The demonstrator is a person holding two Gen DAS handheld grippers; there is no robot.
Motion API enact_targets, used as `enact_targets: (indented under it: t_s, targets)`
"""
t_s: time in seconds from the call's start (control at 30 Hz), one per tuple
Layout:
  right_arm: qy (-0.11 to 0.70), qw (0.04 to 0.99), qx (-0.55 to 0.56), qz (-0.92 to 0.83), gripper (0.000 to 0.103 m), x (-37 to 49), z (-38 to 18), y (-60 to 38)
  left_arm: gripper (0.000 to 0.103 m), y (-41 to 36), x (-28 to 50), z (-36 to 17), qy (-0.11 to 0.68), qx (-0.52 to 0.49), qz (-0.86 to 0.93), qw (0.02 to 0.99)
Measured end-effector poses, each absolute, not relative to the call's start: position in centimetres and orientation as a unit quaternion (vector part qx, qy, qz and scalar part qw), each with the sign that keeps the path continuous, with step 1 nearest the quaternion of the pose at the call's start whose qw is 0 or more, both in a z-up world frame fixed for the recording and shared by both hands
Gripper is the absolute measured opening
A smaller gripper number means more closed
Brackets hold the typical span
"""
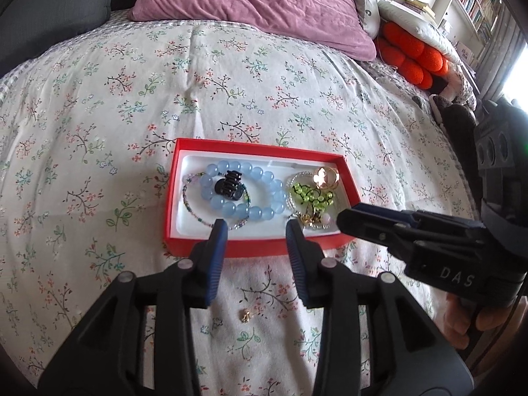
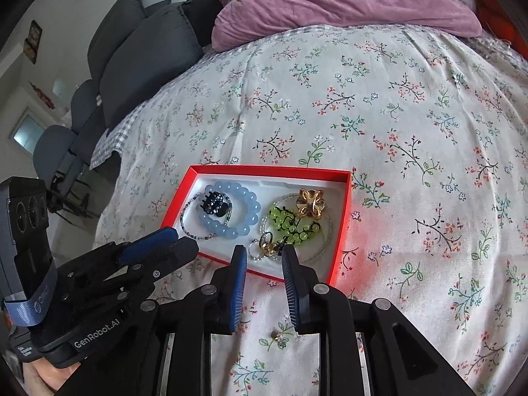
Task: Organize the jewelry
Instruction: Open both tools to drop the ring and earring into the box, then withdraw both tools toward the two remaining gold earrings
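Note:
A red box lies on the floral bedspread. In it lie a pale blue bead bracelet, a black hair claw, a green bead piece and a gold clip. My left gripper hovers open over the box's near rim with nothing between its pads. To its right, my right gripper stands narrowly open and empty over the near right corner. A small gold earring lies on the bedspread in front of the box.
A purple pillow lies at the head of the bed, with an orange plush to its right. Grey cushions stand beyond the bed's left edge. A person's hand grips the right tool.

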State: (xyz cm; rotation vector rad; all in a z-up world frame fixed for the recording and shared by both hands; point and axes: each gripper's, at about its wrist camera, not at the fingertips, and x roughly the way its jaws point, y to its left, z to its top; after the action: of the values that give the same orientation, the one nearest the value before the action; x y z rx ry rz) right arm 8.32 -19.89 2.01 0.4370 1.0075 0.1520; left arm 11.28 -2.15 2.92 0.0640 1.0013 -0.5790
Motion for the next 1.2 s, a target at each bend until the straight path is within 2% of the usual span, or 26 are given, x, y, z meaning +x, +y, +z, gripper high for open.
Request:
enact_targets:
  t_s: [0.17,0.3,0.37,0.47,0.63,0.73,0.8,0.87,0.9,1.2]
  targets:
    - [0.475,0.854,0.197,0.072,0.037,7.3,2.6,-20.0,0.042,-1.8,10.4,3.0,0.474,0.045,-0.268,0.837]
    - [0.476,0.855,0.192,0.072,0.039,6.6,2.9,-20.0,0.042,-1.6,9.8,3.0,0.476,0.054,-0.267,0.836]
    - [0.477,0.855,0.189,0.072,0.047,6.3,3.1,-20.0,0.043,-1.4,9.5,3.1,0.476,0.06,-0.266,0.836]
    - [0.477,0.857,0.183,0.07,0.06,5.7,3.3,-20.0,0.056,-1.2,8.9,3.2,0.474,0.067,-0.266,0.837]
    - [0.476,0.86,0.171,0.066,0.067,4.7,3.8,-20.0,0.061,-1.0,8.1,3.3,0.474,0.078,-0.27,0.834]
    - [0.477,0.861,0.162,0.062,0.07,4.1,3.9,-20.0,0.069,-0.9,7.6,3.3,0.472,0.087,-0.268,0.835]
    - [0.478,0.863,0.153,0.06,0.073,3.7,3.9,-20.0,0.082,-0.8,7.3,3.2,0.472,0.098,-0.26,0.837]
    - [0.478,0.865,0.143,0.056,0.083,3.2,3.8,-19.9,0.086,-0.5,7.0,3.0,0.467,0.108,-0.25,0.841]
    - [0.477,0.867,0.138,0.054,0.085,3.0,3.7,-19.9,0.087,-0.4,6.8,2.8,0.468,0.113,-0.246,0.842]
    - [0.489,0.869,0.058,0.039,0.085,1.4,0.7,-19.0,0.089,1.3,5.9,-0.7,0.475,0.141,-0.232,0.837]
